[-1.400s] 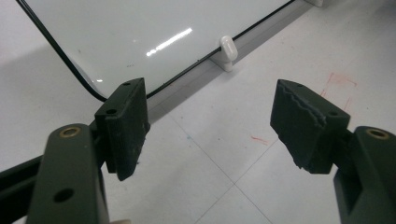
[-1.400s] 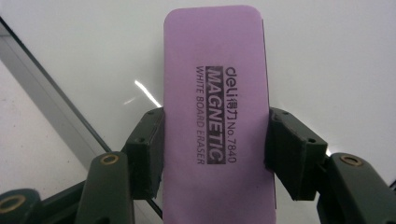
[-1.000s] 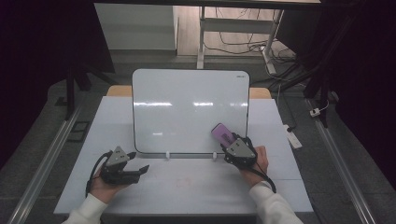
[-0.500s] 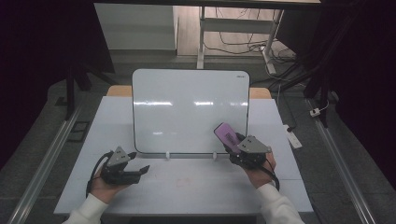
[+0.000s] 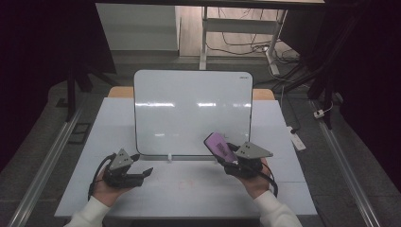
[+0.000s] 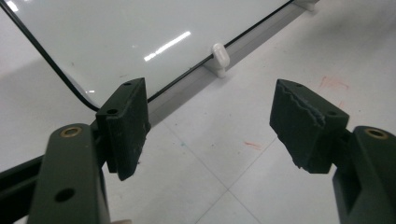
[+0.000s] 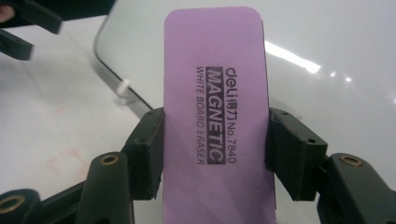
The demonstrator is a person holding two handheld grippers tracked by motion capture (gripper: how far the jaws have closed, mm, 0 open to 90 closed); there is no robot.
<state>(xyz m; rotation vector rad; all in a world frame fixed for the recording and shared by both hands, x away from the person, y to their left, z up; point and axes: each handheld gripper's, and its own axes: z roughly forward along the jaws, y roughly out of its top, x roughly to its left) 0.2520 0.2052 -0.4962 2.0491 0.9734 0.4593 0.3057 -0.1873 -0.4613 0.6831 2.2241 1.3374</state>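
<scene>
Against the whiteboard's (image 5: 193,111) lower right corner, your right claw (image 5: 228,156) holds the purple eraser (image 7: 217,116), jaws clamped on its two long edges near the lower half, just off the board face. It looks light and stiff-backed, with a soft felt side, so a side grip should hold; keep it flat as you press. Near the board's lower left corner, your left claw (image 5: 142,173) rests on the counter (image 5: 189,189), jaws apart and empty.
</scene>
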